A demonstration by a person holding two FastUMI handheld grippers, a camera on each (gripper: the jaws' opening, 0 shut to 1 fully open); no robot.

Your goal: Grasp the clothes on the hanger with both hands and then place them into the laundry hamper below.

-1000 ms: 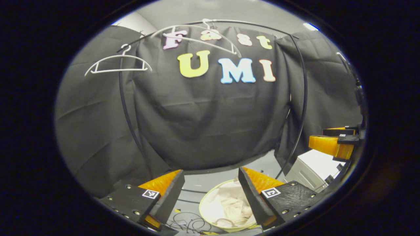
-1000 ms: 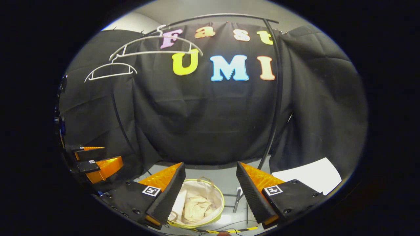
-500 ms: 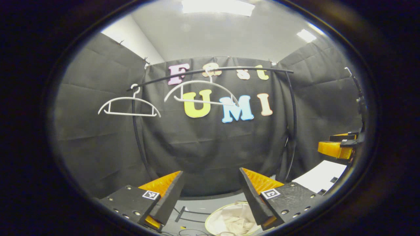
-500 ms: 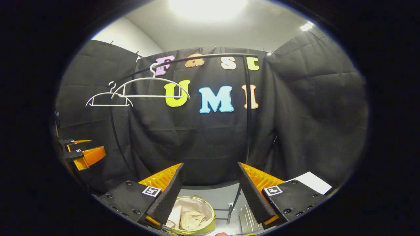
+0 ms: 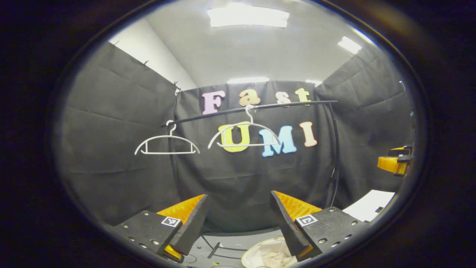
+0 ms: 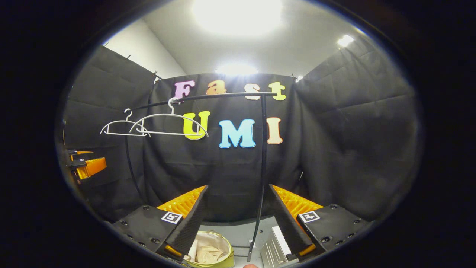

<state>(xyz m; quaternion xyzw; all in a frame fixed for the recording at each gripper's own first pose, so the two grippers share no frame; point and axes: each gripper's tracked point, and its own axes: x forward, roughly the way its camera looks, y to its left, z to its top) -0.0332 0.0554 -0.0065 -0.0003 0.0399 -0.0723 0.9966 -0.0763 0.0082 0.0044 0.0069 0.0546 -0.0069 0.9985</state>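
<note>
Looks like a recording booth, not a home: black cloth walls, a bare clothes rail with empty hangers, ceiling light panels overhead.

Two white plastic hangers are showing on a thin black metal rail. Cream crumpled clothes are lying in a round white-lined, yellow-green-rimmed laundry hamper.

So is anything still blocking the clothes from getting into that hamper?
Nothing visible does. The clothes already lie inside the hamper, both hangers hang bare, and both grippers are open and empty.
</note>
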